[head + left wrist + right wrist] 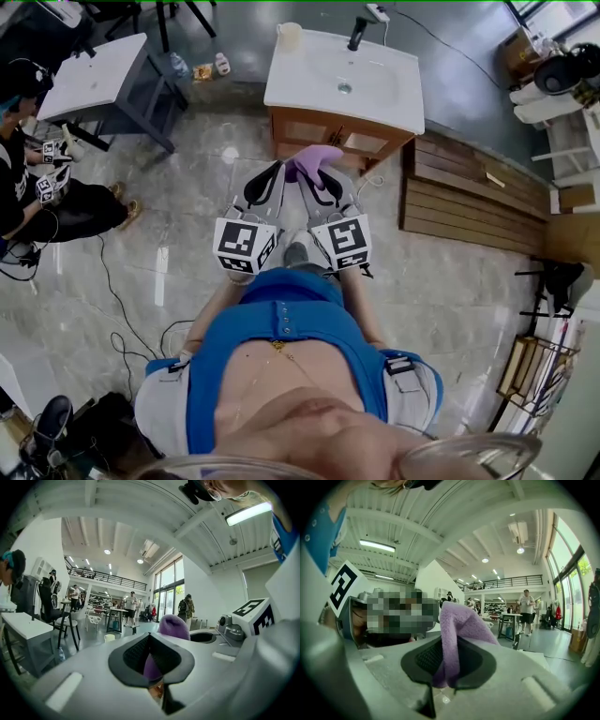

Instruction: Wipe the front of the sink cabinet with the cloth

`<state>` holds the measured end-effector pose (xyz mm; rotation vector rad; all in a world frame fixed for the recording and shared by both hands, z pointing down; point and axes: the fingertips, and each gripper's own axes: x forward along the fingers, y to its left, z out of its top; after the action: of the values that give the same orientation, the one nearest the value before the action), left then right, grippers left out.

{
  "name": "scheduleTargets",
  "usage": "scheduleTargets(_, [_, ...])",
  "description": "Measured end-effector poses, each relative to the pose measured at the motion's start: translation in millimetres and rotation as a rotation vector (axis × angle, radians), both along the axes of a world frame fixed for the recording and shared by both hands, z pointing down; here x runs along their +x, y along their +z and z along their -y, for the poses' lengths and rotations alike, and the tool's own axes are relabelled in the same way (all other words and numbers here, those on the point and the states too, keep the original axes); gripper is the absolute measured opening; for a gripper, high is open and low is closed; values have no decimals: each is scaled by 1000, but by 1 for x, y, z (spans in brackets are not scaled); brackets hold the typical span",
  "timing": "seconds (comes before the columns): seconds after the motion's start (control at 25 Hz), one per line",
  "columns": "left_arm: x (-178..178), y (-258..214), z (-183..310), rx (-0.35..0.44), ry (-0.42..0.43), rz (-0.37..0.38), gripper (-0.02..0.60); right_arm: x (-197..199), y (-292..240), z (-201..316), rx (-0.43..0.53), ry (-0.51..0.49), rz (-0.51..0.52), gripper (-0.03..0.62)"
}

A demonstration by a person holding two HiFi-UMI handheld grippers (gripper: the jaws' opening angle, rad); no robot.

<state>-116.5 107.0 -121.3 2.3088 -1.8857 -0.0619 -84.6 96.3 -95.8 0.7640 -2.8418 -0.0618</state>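
In the head view the sink cabinet (pixel 339 137) stands ahead, with a white basin top (pixel 375 89) over a wooden front. A purple cloth (pixel 317 159) hangs just before that front, held between both grippers. My left gripper (pixel 277 170) is shut on the cloth's left part, my right gripper (pixel 317 178) on its right part. In the left gripper view the cloth (pixel 174 626) rises past the shut left gripper (pixel 150 654). The right gripper view shows the cloth (pixel 461 625) folded through the shut right gripper (pixel 445 663).
A second white basin on a grey stand (pixel 97 75) sits far left, with a seated person (pixel 28 187) beside it. Wooden planks (pixel 469 192) lie right of the cabinet. Cables (pixel 117 309) trail on the floor. A cup (pixel 289 36) and faucet (pixel 357 33) top the sink.
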Motion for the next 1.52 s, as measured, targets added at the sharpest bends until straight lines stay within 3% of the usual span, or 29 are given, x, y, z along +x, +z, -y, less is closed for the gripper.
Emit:
scheduleTargets(0.44, [-3,-2,66,-4,-94,27,-3,-1,-4,70,15,-92,1,63])
scheduleTargets(0.68, [-2,8,85,-31,-127,36,-3,12,7,93,-13,-72,-8,63])
scheduleTargets(0.92, [2,11,108,-25,-103,33,-3,25,9,115,-19,-17,20,64])
scheduleTargets(1.16, [3,17,141,-11,-24,17,-2,29,23,139,-45,65,16,64])
scheduleTargets(1.52, [-51,28,224,-28,71,-5,-2,-10,33,213,-57,168,-44,64])
